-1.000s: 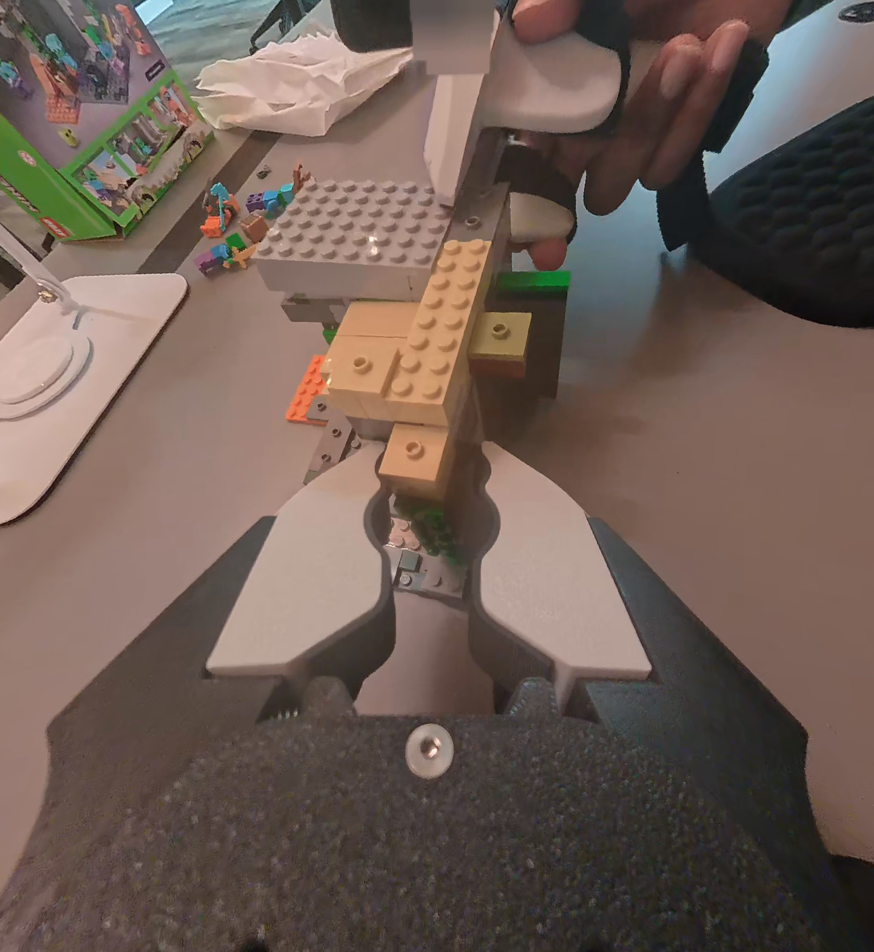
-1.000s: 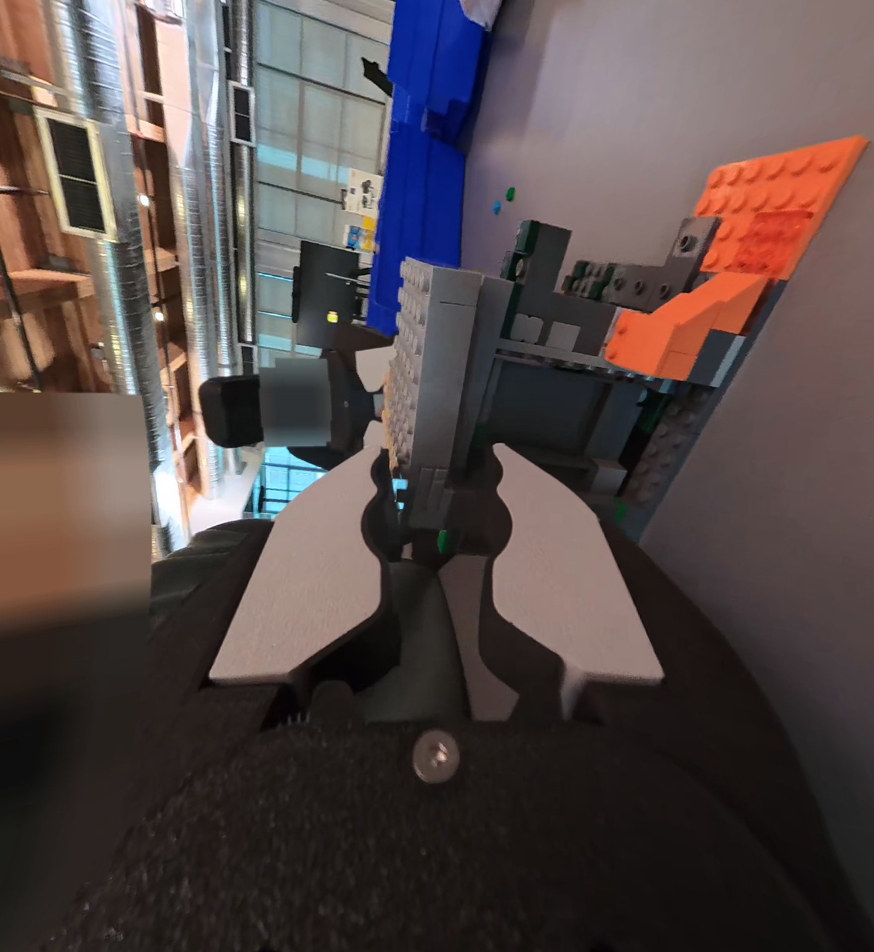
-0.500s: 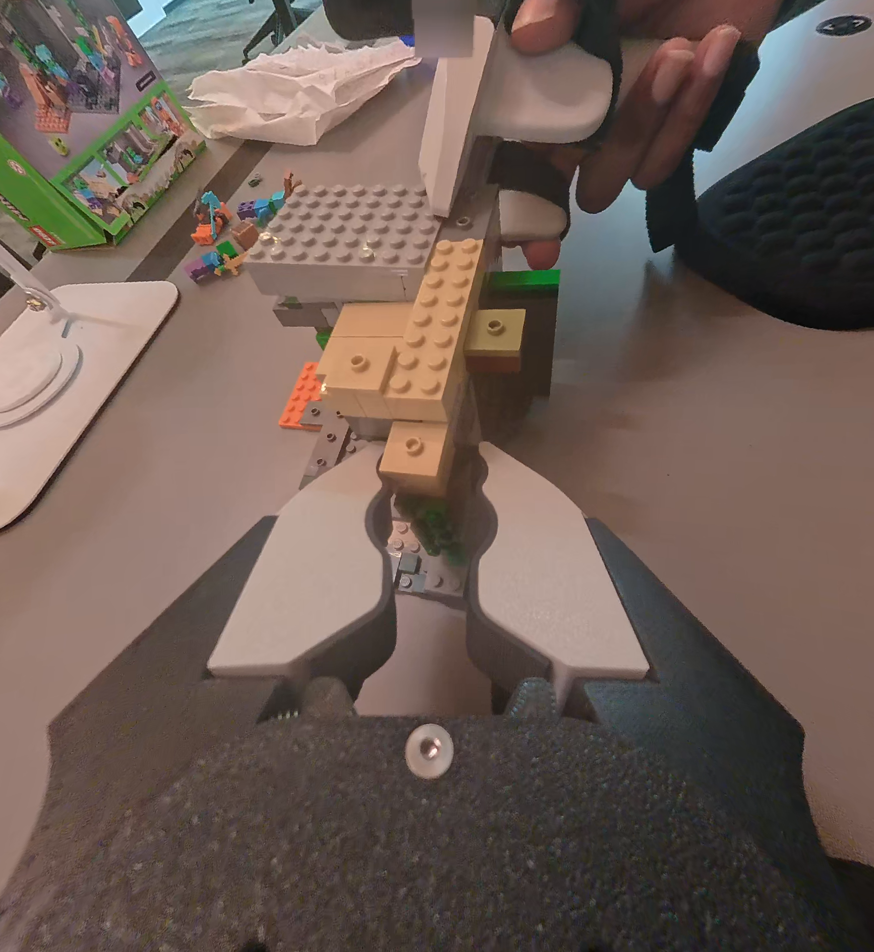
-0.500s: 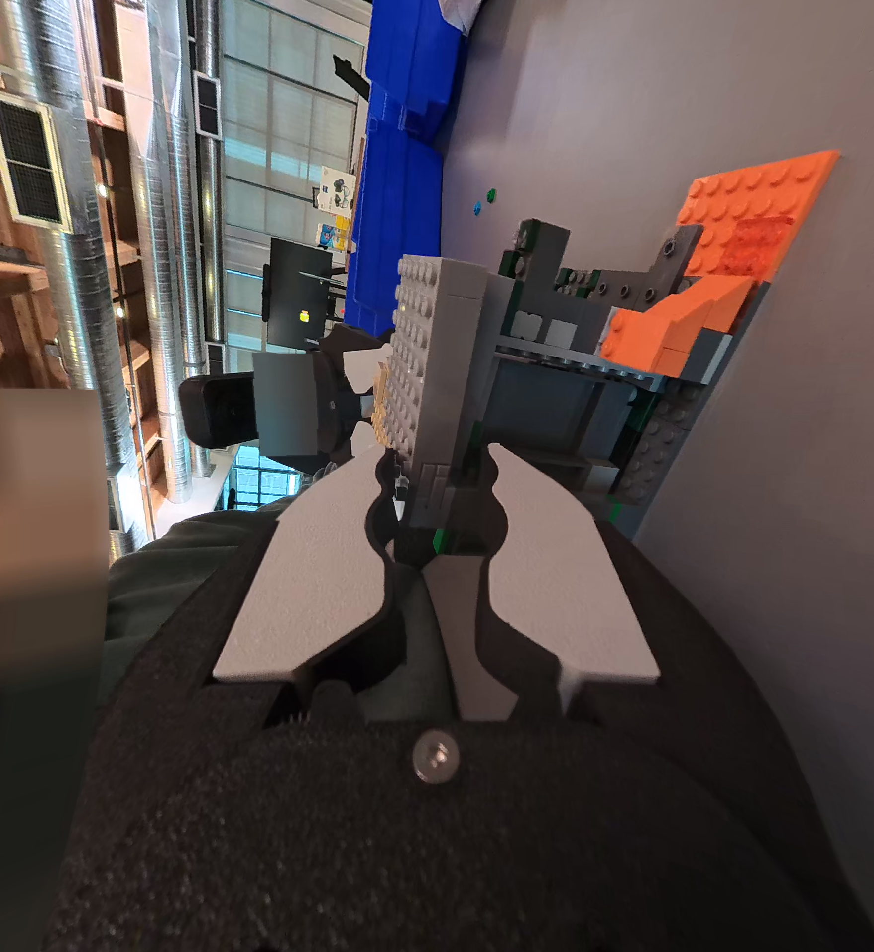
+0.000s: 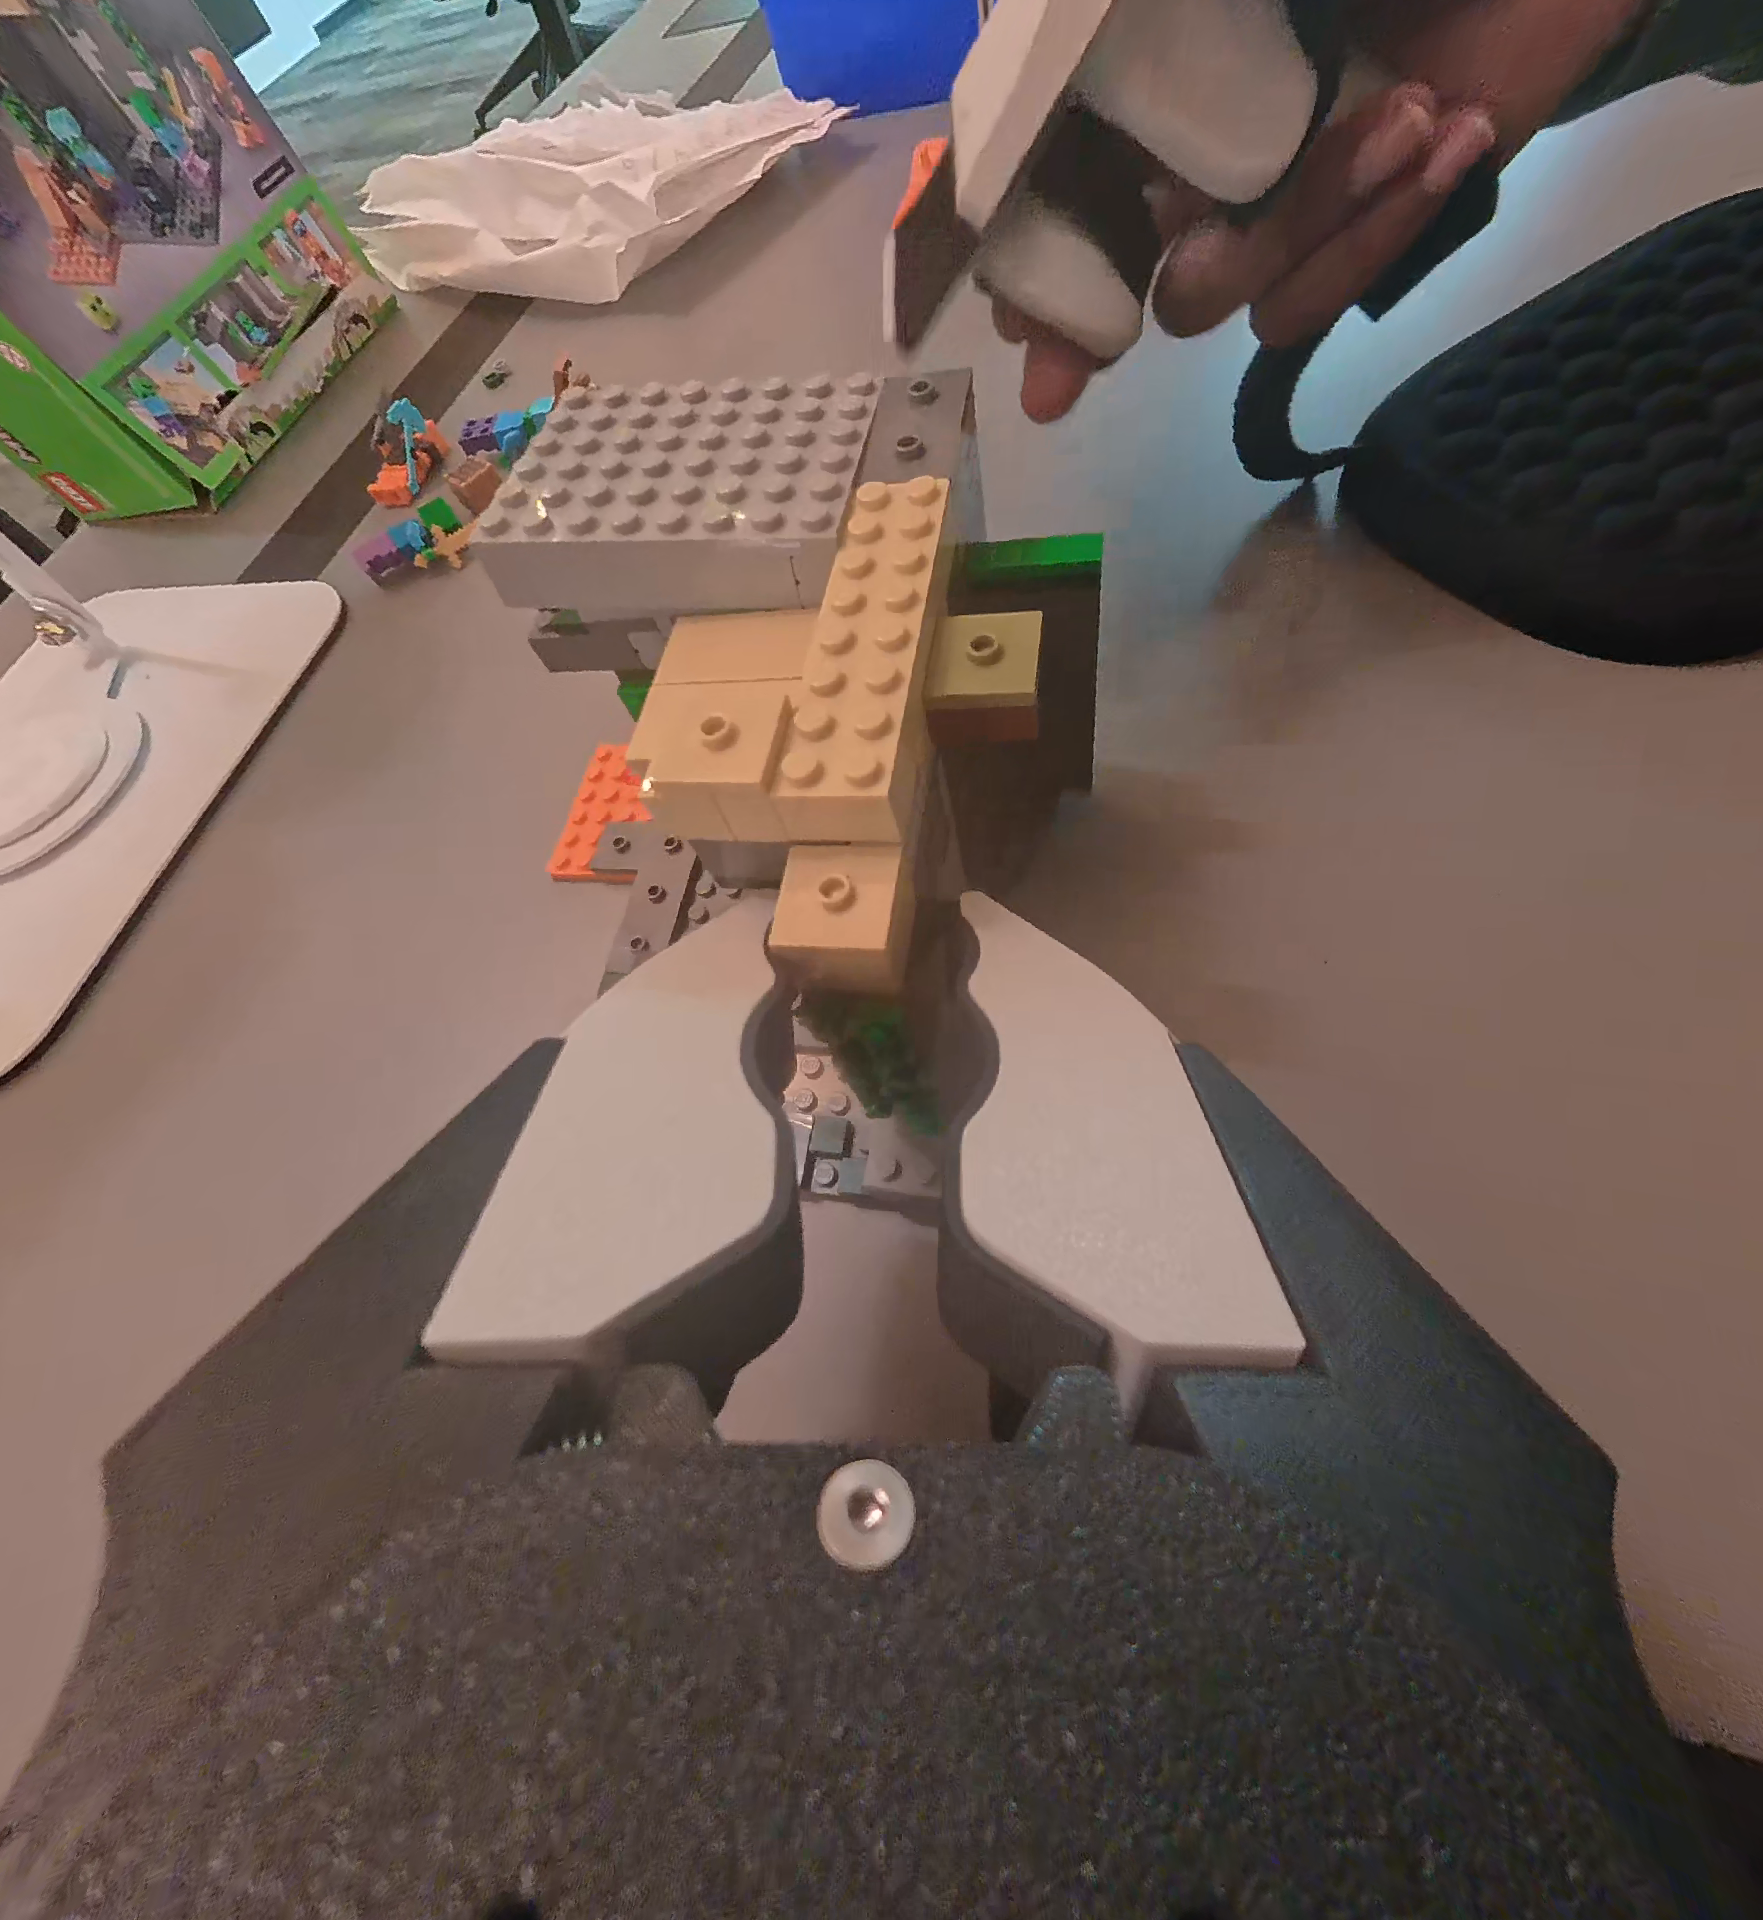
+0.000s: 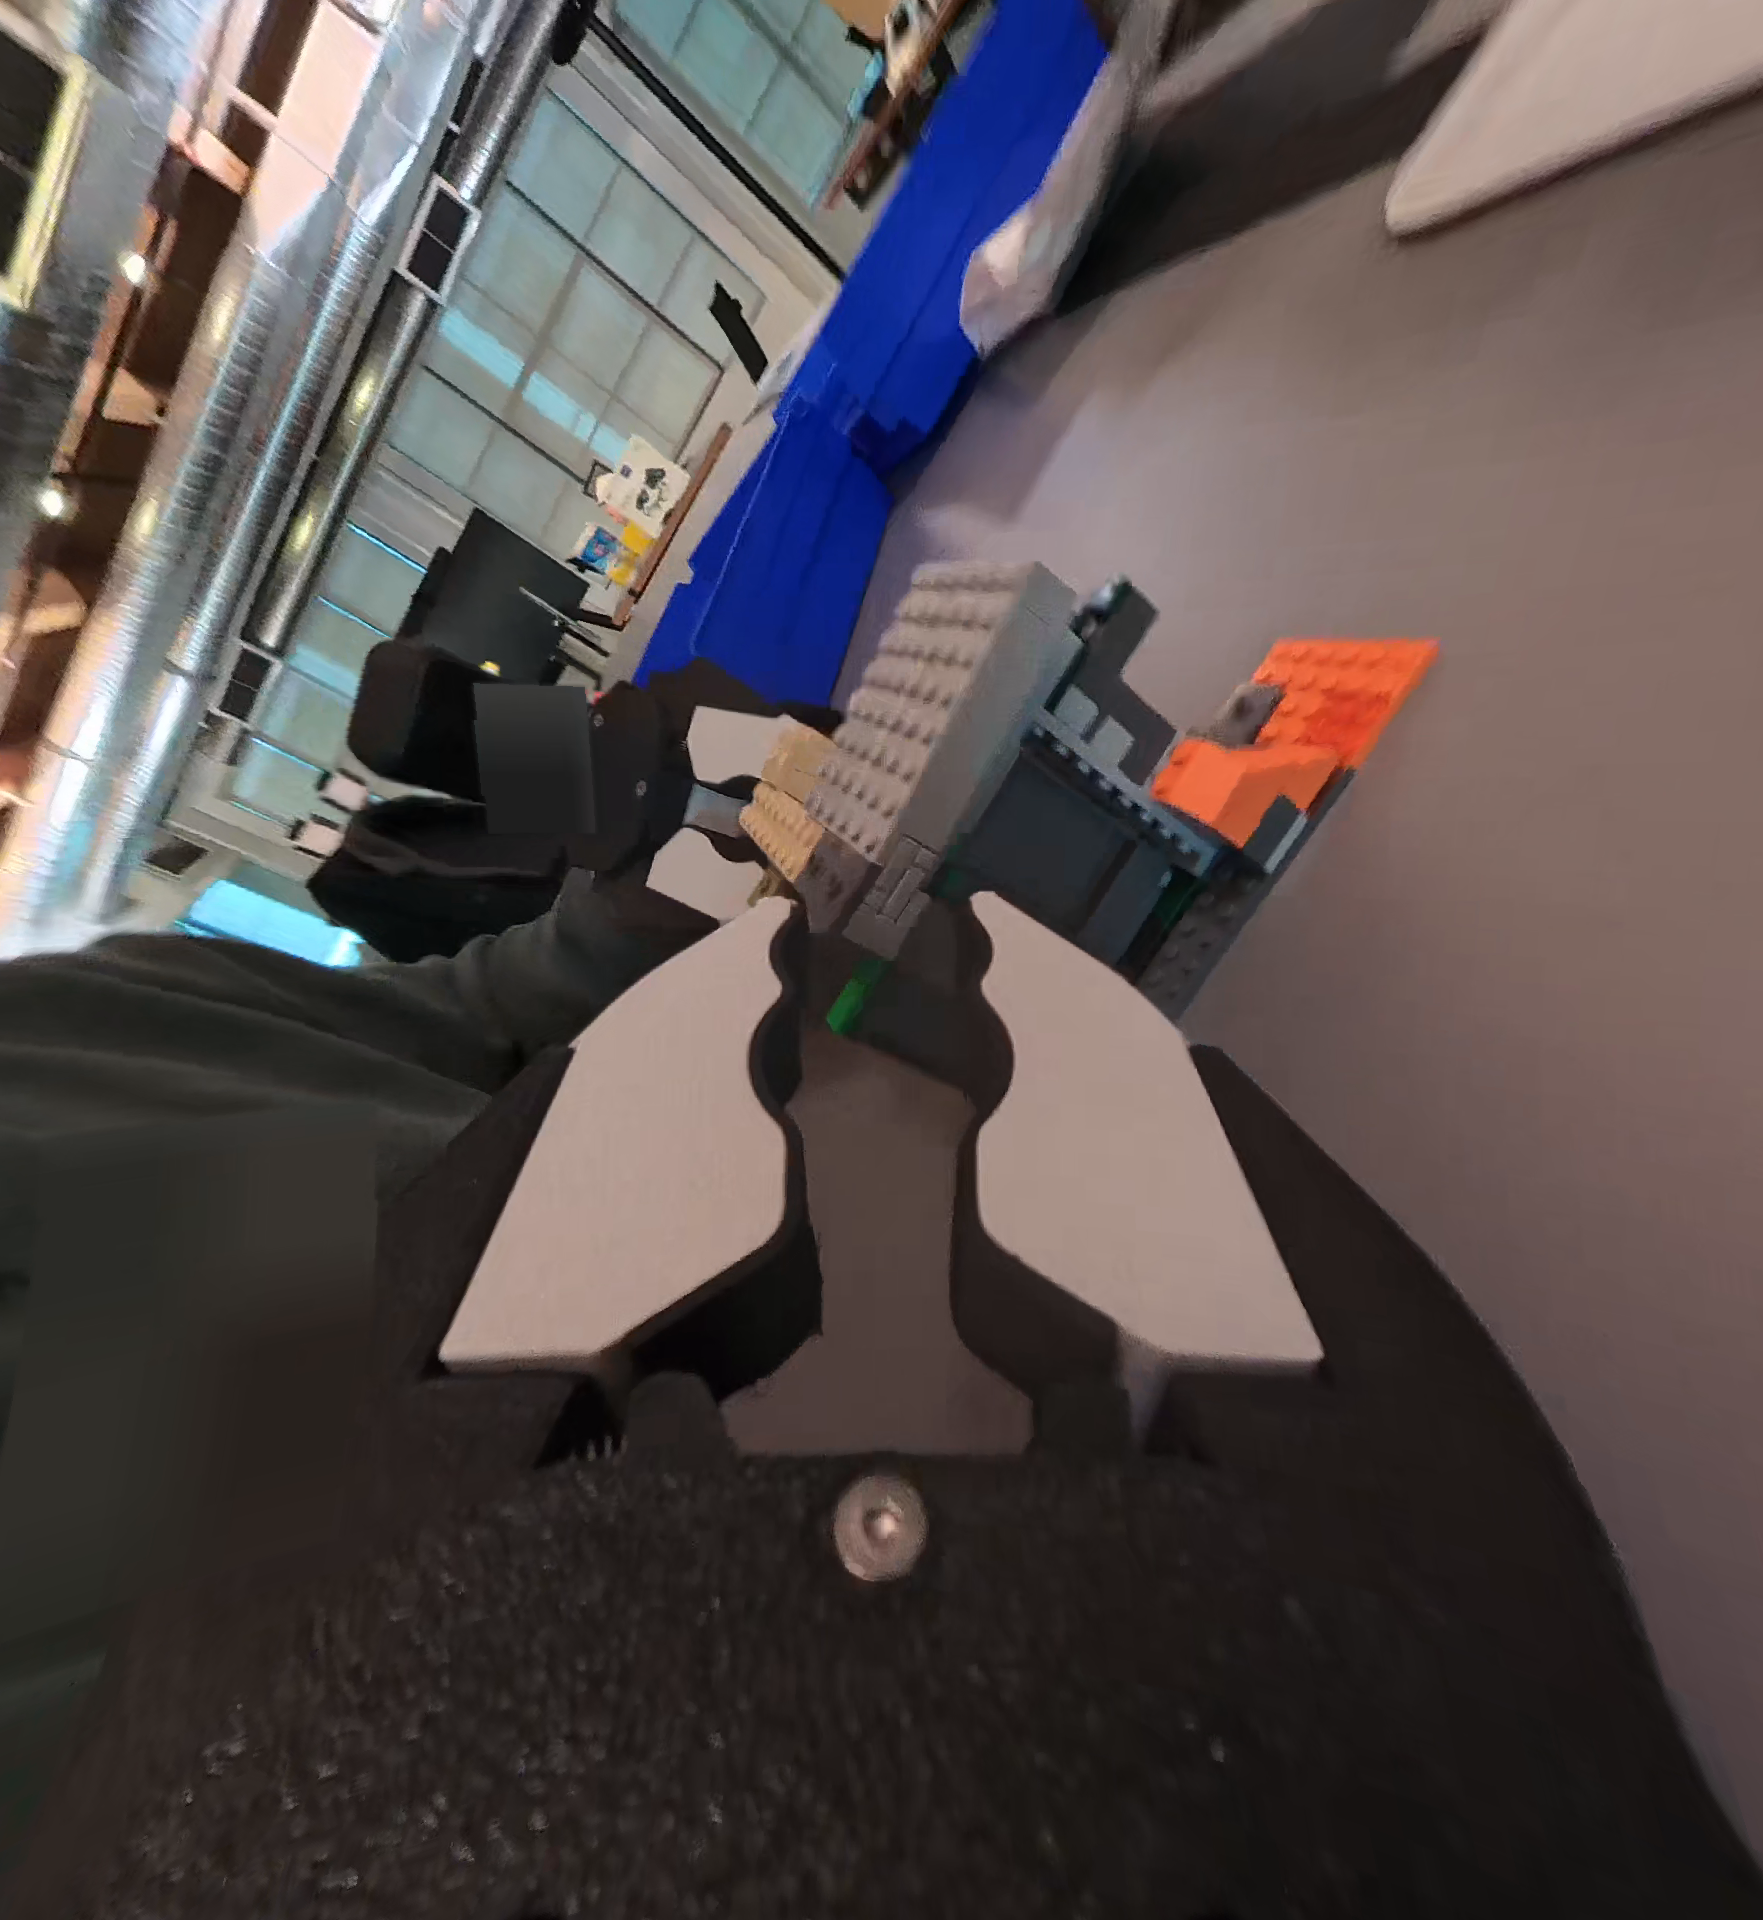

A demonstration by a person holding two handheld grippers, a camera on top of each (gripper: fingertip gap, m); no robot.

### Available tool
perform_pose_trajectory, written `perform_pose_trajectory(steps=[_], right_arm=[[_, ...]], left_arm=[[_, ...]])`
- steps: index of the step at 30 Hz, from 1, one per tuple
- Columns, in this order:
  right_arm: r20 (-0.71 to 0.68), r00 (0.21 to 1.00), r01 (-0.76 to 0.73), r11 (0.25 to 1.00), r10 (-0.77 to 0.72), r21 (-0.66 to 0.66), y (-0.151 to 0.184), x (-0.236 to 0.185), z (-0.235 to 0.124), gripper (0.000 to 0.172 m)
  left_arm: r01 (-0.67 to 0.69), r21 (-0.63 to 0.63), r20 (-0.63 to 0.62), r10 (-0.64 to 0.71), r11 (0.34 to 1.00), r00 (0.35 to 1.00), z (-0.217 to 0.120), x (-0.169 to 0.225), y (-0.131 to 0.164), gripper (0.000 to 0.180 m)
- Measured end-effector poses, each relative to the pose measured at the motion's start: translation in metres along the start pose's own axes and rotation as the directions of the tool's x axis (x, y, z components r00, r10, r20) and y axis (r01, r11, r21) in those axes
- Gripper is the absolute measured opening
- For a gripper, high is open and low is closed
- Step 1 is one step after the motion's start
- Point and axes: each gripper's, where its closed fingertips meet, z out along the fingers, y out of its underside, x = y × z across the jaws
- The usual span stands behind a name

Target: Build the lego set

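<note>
The left tongs (image 5: 872, 935) gripped the tan end of a brick model (image 5: 835, 665) standing on the grey desk (image 5: 1376, 987). At one o'clock, the right tongs (image 5: 970, 270) hovered apart from it, parted and holding nothing. Loose bricks (image 5: 430, 478) lay at eleven o'clock.

Brick model (image 5: 752, 582): hard plastic, studs catching a faint gloss. Table (image 5: 1376, 935): smooth grey top, showing a soft sheen. Left gripper (image 5: 869, 935): matt pale fingers (image 5: 648, 1122), grainy dark body. At 11 o'clock, paper (image 5: 586, 197) lying crumpled, box (image 5: 118, 260) looking like printed card. At 2 o'clock, cushion (image 5: 1635, 436): dark honeycomb mesh.
</note>
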Motion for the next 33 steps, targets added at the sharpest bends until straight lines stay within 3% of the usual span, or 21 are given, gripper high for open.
perform_pose_trajectory(steps=[3,6,10,16,25,33], right_arm=[[-0.032,0.977,0.213,0.973,-0.211,0.093,-0.011,-0.008,-0.014,0.02],[-0.126,0.905,0.423,0.894,-0.407,0.147,-0.019,-0.009,-0.024,0.012],[-0.232,0.814,0.575,0.795,-0.533,0.194,-0.033,-0.004,-0.028,0.0],[-0.272,0.78,0.618,0.761,-0.563,0.198,-0.051,0.014,-0.025,0.0],[-0.266,0.766,0.634,0.756,-0.585,0.162,-0.041,0.027,-0.028,0.006],[-0.229,0.774,0.625,0.769,-0.59,0.131,-0.038,0.027,-0.024,0.017]], left_arm=[[-0.005,0.001,0.002,0.005,1.0,1.0,0.001,0.001,-0.001,0.025],[0.001,0.001,0.007,-0.001,1.0,1.0,0.002,0.001,-0.001,0.025],[0.0,-0.002,0.01,0.0,1.0,1.0,0.002,0.0,-0.001,0.026],[0.001,-0.007,-0.004,-0.002,1.0,1.0,0.0,-0.008,0.001,0.029],[0.034,-0.035,-0.04,-0.036,0.999,0.999,0.0,-0.033,0.006,0.031],[-0.031,-0.067,-0.186,0.018,0.997,0.982,0.005,-0.049,0.007,0.034]])
